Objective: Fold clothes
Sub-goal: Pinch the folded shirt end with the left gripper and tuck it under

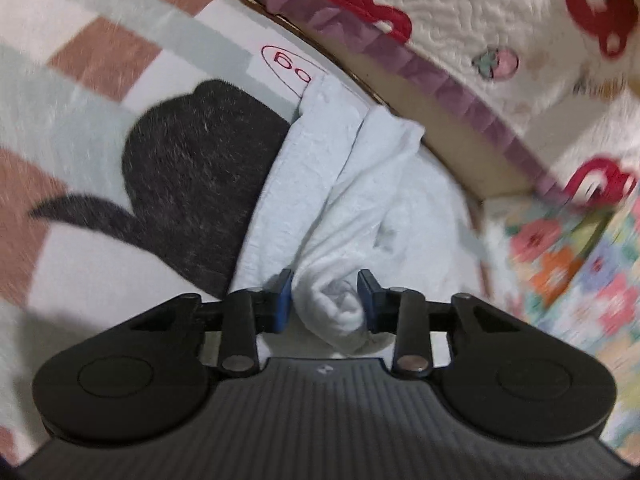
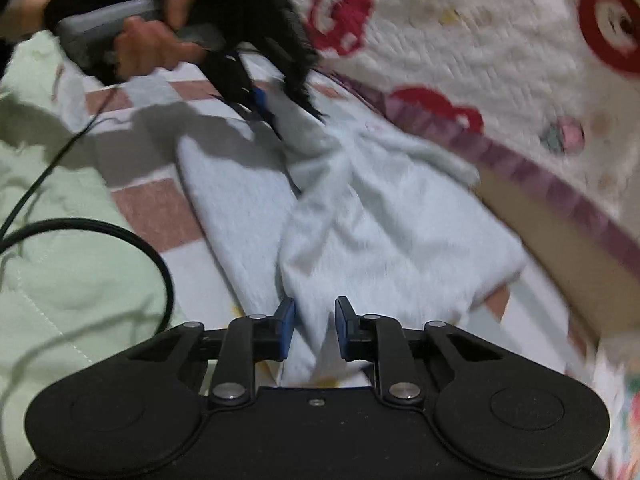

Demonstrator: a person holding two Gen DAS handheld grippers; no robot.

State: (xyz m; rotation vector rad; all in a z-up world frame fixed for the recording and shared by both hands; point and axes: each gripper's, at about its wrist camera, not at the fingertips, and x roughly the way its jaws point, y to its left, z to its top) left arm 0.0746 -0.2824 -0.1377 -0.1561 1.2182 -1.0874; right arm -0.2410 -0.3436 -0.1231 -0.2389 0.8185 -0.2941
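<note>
A pale blue-white garment (image 1: 348, 184) lies bunched on a checked bed cover (image 1: 100, 52). In the left wrist view my left gripper (image 1: 326, 300) is shut on a rolled bundle of this garment, its blue pads (image 1: 282, 300) pressing each side. In the right wrist view the same garment (image 2: 384, 216) stretches away from my right gripper (image 2: 315, 328), whose blue pads (image 2: 286, 328) clamp a fold of its near edge. The left gripper (image 2: 264, 108) shows far off at the upper left, held by a hand (image 2: 152, 40), gripping the garment's far end.
A dark heart-like print (image 1: 196, 184) marks the cover to the left. A white quilt with red shapes (image 2: 460, 40) and a purple-trimmed edge (image 1: 440, 80) lies behind. A floral fabric (image 1: 572, 264) sits right. A black cable (image 2: 132, 236) loops over a pale green quilt (image 2: 60, 264).
</note>
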